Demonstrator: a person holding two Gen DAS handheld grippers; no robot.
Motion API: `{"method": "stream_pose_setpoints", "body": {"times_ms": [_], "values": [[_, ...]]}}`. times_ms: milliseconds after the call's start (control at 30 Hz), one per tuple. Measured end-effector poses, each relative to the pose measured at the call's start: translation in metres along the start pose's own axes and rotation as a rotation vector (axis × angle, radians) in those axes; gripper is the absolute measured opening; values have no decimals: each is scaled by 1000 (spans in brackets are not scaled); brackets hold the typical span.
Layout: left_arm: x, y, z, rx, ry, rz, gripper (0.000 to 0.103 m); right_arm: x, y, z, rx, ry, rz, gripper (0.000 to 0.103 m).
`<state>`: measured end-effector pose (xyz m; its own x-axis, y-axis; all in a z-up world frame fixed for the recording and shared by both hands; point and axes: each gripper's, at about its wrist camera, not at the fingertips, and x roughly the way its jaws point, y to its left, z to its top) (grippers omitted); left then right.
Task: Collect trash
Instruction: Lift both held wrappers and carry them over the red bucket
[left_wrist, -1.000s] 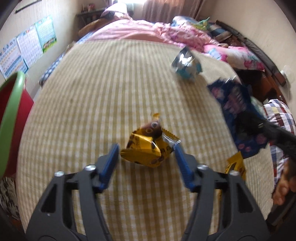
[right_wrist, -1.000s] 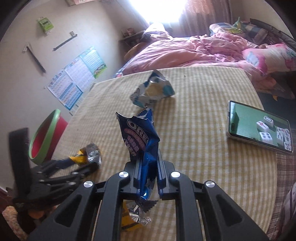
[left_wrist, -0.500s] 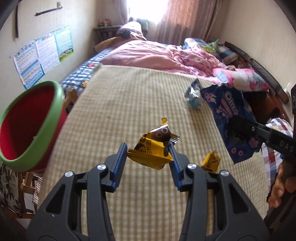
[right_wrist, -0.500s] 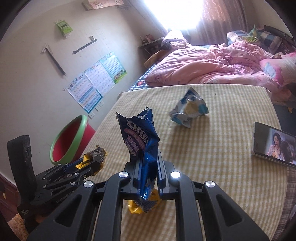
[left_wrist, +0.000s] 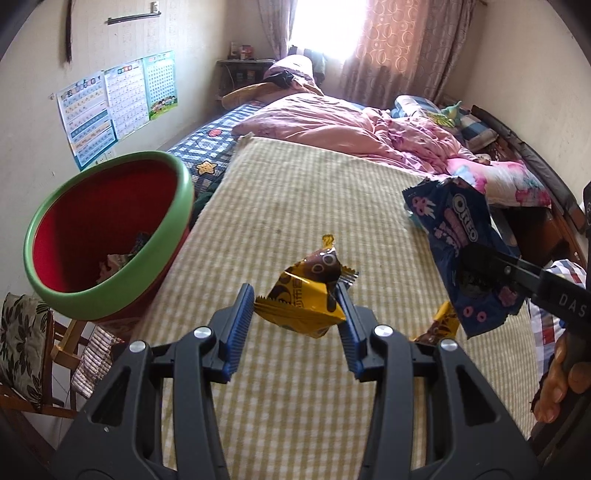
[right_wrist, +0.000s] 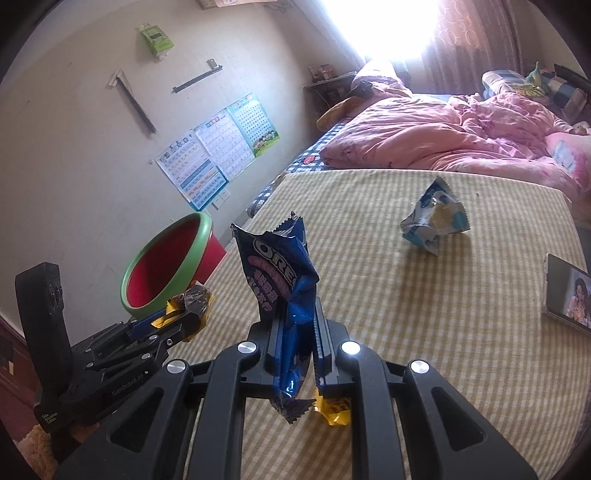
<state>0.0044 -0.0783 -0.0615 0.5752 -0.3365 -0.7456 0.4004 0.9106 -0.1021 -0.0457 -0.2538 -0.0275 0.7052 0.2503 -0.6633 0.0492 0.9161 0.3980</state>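
- pink quilt (left_wrist: 343, 125) — bunched on the bed at upper centre
- wall charts (left_wrist: 118, 99) at upper left
- phone (right_wrist: 567, 293), screen lit, at right edge

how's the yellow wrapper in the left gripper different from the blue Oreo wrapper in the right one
The yellow wrapper is small and crumpled into a wedge; the Oreo wrapper is a longer blue bag.

The left gripper pinches the yellow one by its side edges, jaws set fairly wide; the right gripper clamps the Oreo bag in a narrow gap, upright, its tail hanging below.

Both are held off the checked cloth.
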Motion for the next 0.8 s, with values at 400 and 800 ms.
{"method": "stream_pose_setpoints", "body": {"times_ms": [400, 800], "values": [[-11, 28, -8, -32, -11, 26, 42, 15, 26, -2, -30, 25, 21, 13], [-13, 52, -8, -39, -15, 52, 42, 30, 46, -1, -47, 42, 28, 13]]}}
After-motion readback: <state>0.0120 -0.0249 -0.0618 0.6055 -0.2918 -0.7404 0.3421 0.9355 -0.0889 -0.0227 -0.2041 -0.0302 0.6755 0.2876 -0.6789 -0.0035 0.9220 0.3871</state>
